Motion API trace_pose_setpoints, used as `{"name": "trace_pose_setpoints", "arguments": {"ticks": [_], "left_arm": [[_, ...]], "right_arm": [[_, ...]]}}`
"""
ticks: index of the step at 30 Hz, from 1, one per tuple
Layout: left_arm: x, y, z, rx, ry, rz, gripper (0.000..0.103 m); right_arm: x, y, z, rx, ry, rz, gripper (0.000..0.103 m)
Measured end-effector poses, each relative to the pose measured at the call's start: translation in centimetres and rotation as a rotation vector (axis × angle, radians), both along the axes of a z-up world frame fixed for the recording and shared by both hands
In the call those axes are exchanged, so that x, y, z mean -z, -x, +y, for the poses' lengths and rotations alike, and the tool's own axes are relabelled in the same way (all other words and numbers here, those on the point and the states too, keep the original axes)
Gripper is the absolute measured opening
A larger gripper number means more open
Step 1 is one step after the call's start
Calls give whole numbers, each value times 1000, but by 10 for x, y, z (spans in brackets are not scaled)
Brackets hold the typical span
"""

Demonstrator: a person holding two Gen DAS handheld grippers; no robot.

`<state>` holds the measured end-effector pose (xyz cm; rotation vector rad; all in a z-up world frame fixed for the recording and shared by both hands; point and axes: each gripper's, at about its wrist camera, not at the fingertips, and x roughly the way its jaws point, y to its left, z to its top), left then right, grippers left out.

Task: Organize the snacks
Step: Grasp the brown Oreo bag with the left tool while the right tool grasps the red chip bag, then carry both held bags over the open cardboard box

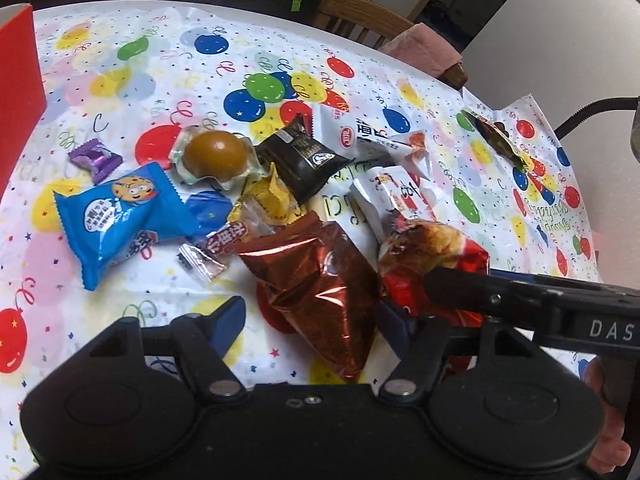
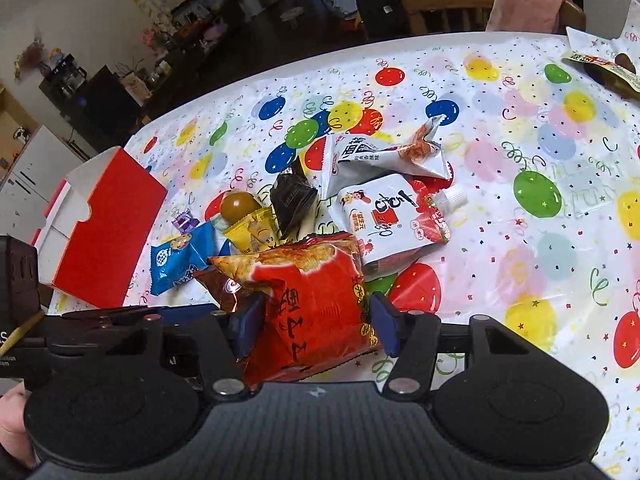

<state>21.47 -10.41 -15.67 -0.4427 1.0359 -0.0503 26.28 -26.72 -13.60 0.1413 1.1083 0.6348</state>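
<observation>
Closest to the right wrist camera, the red snack bag (image 2: 312, 308) sits between the two blue pads of the right claw (image 2: 314, 322). The pads stand at its two sides and the jaws are fairly wide; the left pad (image 2: 250, 322) seems to press the foil, but I cannot tell if the bag is truly gripped. Its lower edge is hidden behind the claw body.

From the left wrist camera, the left claw (image 1: 312, 316) is open, and the brown foil bag (image 1: 316, 292) lies between its fingers with no visible squeeze. Only the left blue pad (image 1: 228, 322) shows clearly; the right one is mostly covered by the foil and by the black arm of the other claw, which crosses the lower right corner. Part of a hand (image 1: 608, 420) is cut off at that edge.

Other snacks lie in a loose pile on the desk (image 2: 520, 184) with the balloon-pattern cloth: a blue cookie packet (image 1: 120, 216), a small purple candy (image 1: 94, 158), a brown egg in clear wrap (image 1: 214, 152), a black packet (image 1: 304, 160), a yellow packet (image 2: 252, 230) half under others, and a white drink pouch (image 2: 388, 216). The print on the wrappers is too small to read.

An open red box (image 2: 104, 232) stands left of the pile; its inside is not visible.
</observation>
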Motion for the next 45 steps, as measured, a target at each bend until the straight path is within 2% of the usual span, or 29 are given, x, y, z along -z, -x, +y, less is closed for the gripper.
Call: {"name": "trace_pose_setpoints", "arguments": {"ticks": [1, 3, 8, 9, 13, 15, 22, 29, 37, 45], "left_arm": [[1, -1, 0, 1, 6, 5, 57], [1, -2, 2, -2, 25, 7, 51], [-1, -1, 4, 2, 3, 0, 41], [-1, -1, 5, 2, 0, 5, 33], [-8, 2, 6, 4, -20, -2, 30], [-13, 6, 6, 10, -41, -9, 29], [-43, 26, 23, 13, -38, -30, 29], [-78, 52, 52, 30, -62, -55, 29], [-113, 80, 101, 9, -103, -72, 29], [-140, 103, 159, -18, -116, -113, 29]], "right_arm": [[0, 0, 0, 0, -1, 0, 56], [0, 1, -2, 6, -3, 4, 54], [-3, 7, -3, 17, -1, -7, 51], [-5, 8, -3, 18, 0, -14, 50], [-10, 15, -4, 36, 11, -35, 48], [-15, 19, -4, 50, 16, -39, 47], [-43, 39, 5, 80, 23, -83, 47], [-75, 63, 32, 108, 8, -108, 47], [-113, 92, 90, 89, -13, -171, 47], [-133, 109, 164, 28, -26, -219, 47]]}}
